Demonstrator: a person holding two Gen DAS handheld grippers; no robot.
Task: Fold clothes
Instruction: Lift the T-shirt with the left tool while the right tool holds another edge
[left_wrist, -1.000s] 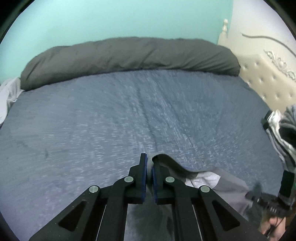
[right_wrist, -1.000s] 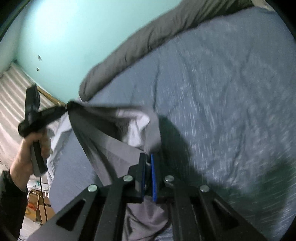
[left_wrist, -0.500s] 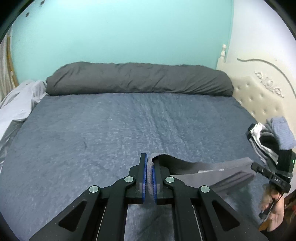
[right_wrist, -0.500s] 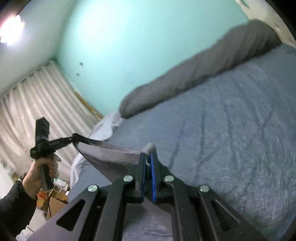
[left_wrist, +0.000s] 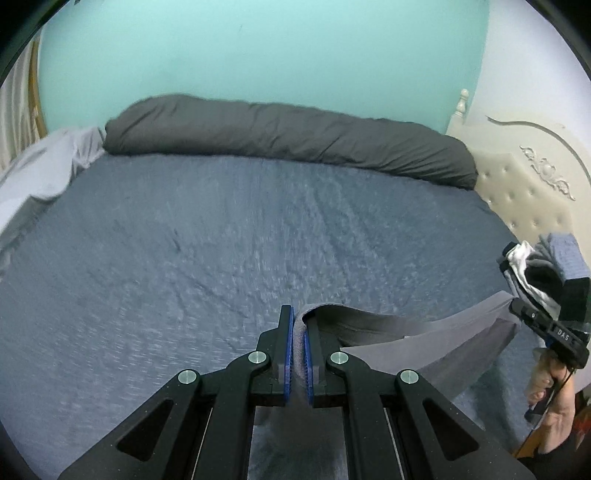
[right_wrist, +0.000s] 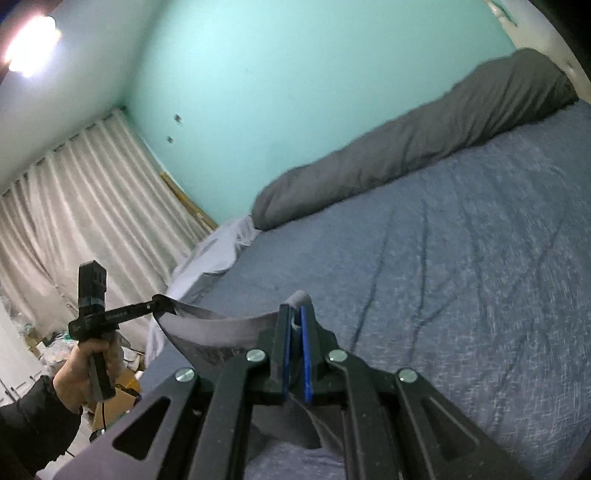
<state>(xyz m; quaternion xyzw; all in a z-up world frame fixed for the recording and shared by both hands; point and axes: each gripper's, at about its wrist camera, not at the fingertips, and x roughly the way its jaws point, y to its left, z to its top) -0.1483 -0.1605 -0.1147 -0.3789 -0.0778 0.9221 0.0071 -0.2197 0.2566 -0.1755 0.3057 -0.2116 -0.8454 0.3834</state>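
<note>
Bed (left_wrist: 207, 258), blue cover, teal wall behind: grey garment (left_wrist: 417, 343) held taut above it, left gripper (left_wrist: 298, 354) & right gripper (right_wrist: 294, 350) each clenched on a corner, prob. to spread for folding

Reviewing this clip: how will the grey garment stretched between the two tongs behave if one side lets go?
Probably floppy: the grey garment sags in a curve between the left tongs and the right tongs. Likely light, since thin pinches of its edge carry it. Released, that side would probably drop onto the blue bedspread.
</note>
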